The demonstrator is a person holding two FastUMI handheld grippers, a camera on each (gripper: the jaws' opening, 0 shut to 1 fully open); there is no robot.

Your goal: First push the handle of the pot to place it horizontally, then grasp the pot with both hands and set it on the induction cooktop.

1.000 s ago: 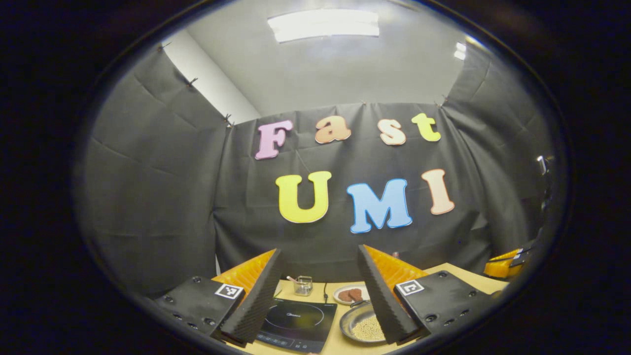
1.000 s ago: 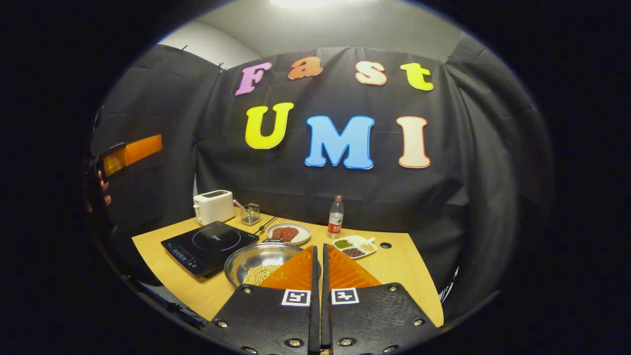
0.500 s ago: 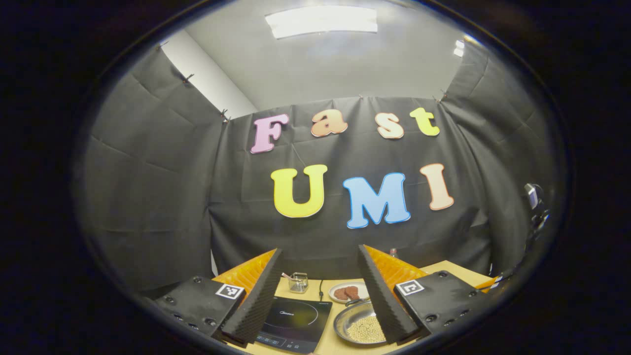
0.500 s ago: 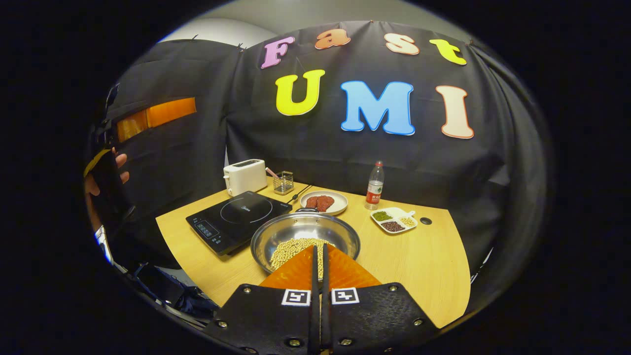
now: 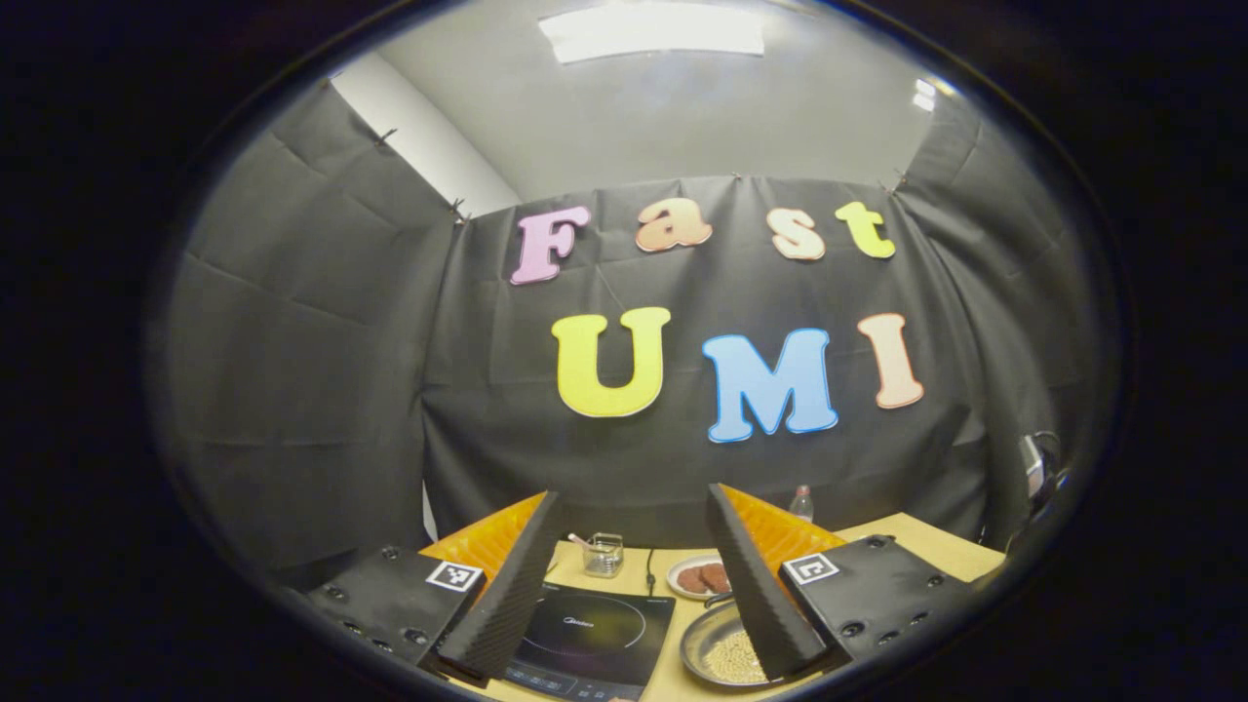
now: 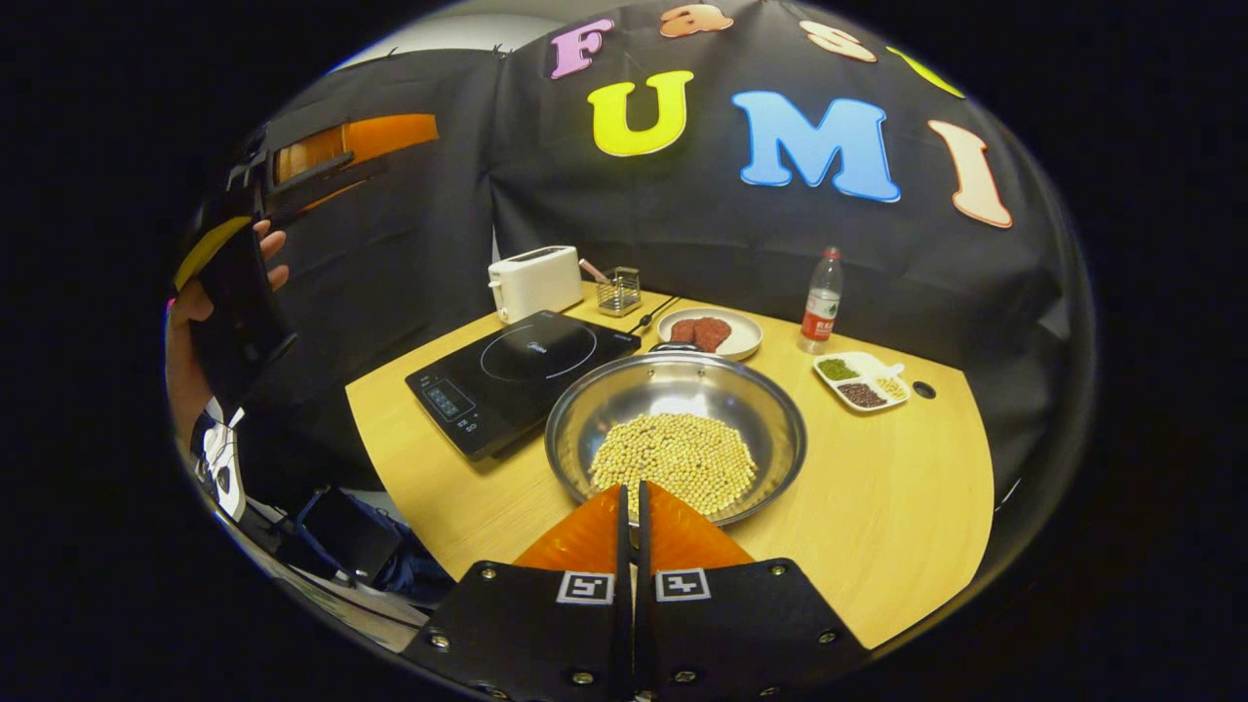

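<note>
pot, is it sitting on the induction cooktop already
No, in the right gripper view the pot rests on the bare wooden table, beside the induction cooktop rather than on it.

Seen from the right gripper (image 6: 632, 492), fingers closed together: the pot (image 6: 676, 424) sits directly ahead on the table (image 6: 887, 526), beans (image 6: 675, 458) in it, its near rim just past the fingertips. The pot's handle (image 6: 676, 346) is at the far rim. The induction cooktop (image 6: 522, 375) lies ahead-left, beside the pot. Beyond the cooktop stand the toaster (image 6: 534, 281) and a wire holder (image 6: 619, 291). A plate (image 6: 710, 332) lies behind the pot. Ahead-right are a bottle (image 6: 821, 300) and a divided dish (image 6: 862, 379).

Seen from the left gripper (image 5: 634, 575), fingers spread: cooktop (image 5: 595, 634) ahead between them, pot (image 5: 723, 655) at the right finger.
</note>
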